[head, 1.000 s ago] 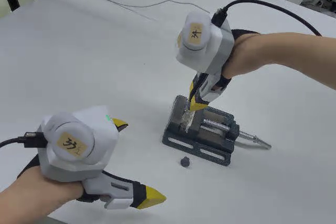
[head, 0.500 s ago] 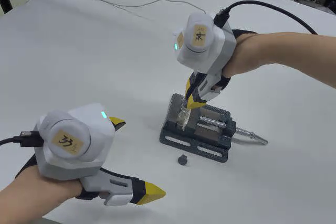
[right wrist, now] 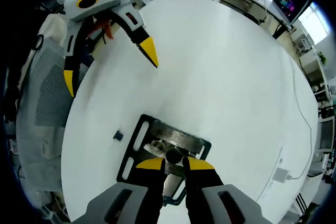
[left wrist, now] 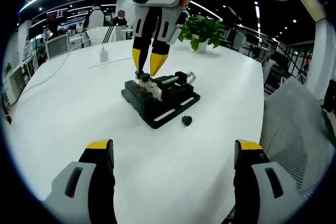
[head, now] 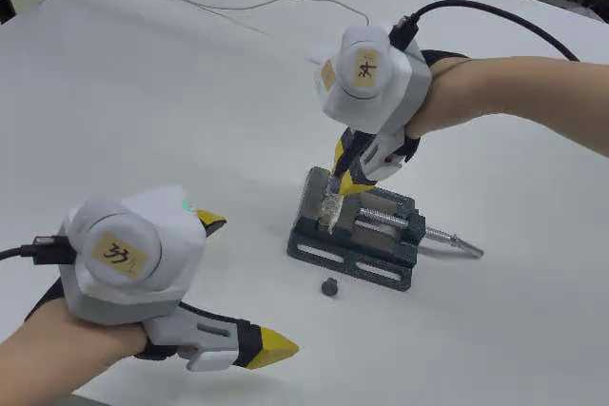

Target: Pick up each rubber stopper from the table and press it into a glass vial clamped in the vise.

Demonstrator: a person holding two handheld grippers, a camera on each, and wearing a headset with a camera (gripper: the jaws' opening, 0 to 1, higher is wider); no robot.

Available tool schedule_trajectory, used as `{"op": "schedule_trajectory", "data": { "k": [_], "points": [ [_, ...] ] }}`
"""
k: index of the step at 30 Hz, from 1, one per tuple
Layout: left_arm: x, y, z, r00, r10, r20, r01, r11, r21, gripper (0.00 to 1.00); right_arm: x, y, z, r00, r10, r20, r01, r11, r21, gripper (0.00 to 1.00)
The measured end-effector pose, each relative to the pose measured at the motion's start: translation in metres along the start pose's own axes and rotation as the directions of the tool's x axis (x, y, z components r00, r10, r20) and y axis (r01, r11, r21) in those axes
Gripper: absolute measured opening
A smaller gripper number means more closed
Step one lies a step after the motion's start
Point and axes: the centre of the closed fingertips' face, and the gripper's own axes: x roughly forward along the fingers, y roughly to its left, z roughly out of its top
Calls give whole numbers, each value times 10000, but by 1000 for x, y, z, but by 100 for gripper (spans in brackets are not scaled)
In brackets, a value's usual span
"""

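Over the vise [head: 381, 246], just past centre of the head view, the right gripper [head: 344, 183] points down onto the vial [head: 330, 208] clamped toward the vise's 9 o'clock end. A spare stopper [head: 329, 286] lies on the surface [head: 171, 92] at the vise's 6 o'clock, just clear of its base. The left gripper [head: 243, 287] hangs at 8 o'clock, well apart from the work.

From the left gripper view, its own jaws stand wide apart with nothing between them. The vise sits ahead toward 12 o'clock, with the spare at its 4 o'clock.

Looking along the right gripper, its jaws are closed on a dark stopper [right wrist: 173, 155] at the vial's mouth — whether it is seated yet I cannot tell. The press probably wants a straight push along the vial's axis, with the stopper kept square to the rim, since any tilt could jam it askew. Force is best eased on gradually — clamped glass has no give.
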Motion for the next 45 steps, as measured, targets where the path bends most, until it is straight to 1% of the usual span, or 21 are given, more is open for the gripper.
{"op": "schedule_trajectory", "data": {
  "k": [3, 6, 8, 11, 14, 16, 19, 23, 27, 34, 37, 38, 40, 43, 45],
  "points": [
    [1, 0, 1, 10000, -18, -5, 18, 10000, 33, 94, -8, -2, -1, 9998, 35, 185, -36, 10000, 66, 10],
    [2, 0, 2, 10000, -47, -19, 47, 10000, 45, 94, -13, 3, 1, 9993, 34, 363, -40, 9998, 172, 9],
    [3, 0, 2, 10000, -65, -9, 65, 10000, 53, 94, -15, 6, 4, 9983, 86, 576, -107, 9993, 364, 5],
    [4, -1, 3, 10000, -99, -13, 99, 9999, 41, 94, -15, 11, 8, 9968, 239, 757, -278, 9983, 513, 5],
    [5, -1, 1, 9999, -124, -62, 125, 9999, 46, 94, -14, 12, 9, 9970, 230, 734, -266, 9985, 481, 5],
    [5, -1, 1, 9999, -138, -86, 138, 9999, 25, 94, -12, 15, 10, 9964, 346, 771, -388, 9978, 536, 4],
    [5, 0, -2, 9998, -143, -131, 143, 9999, -19, 94, -9, 17, 11, 9963, 368, 778, -412, 9976, 552, 3],
    [5, 1, -5, 9997, -147, -197, 146, 9999, -67, 94, -8, 17, 11, 9959, 401, 807, -450, 9971, 610, 0],
    [7, 0, -7, 9996, -178, -218, 175, 9998, -98, 94, -7, 14, 11, 9956, 363, 861, -424, 9966, 700, 0],
    [10, -1, -7, 9995, -258, -207, 255, 9995, -166, 94, -6, 13, 9, 9955, 486, 811, -547, 9957, 744, 0],
    [11, -2, -7, 9993, -298, -205, 294, 9994, -201, 94, -5, 13, 9, 9960, 445, 779, -499, 9963, 694, 0],
    [12, -2, -8, 9993, -310, -218, 306, 9993, -209, 94, -3, 9, 7, 9962, 420, 769, -471, 9967, 657, 0],
    [13, -2, -8, 9993, -321, -211, 315, 9992, -240, 94, -3, 9, 6, 9968, 347, 727, -397, 9968, 688, 0],
    [13, 0, -8, 9993, -324, -187, 318, 9990, -299, 93, -2, 8, 6, 9975, 267, 651, -311, 9973, 666, 0],
    [14, 1, -7, 9993, -317, -183, 311, 9990, -312, 94, 0, 5, 4, 9969, 340, 704, -417, 9929, 1113, 0]
  ]
}}
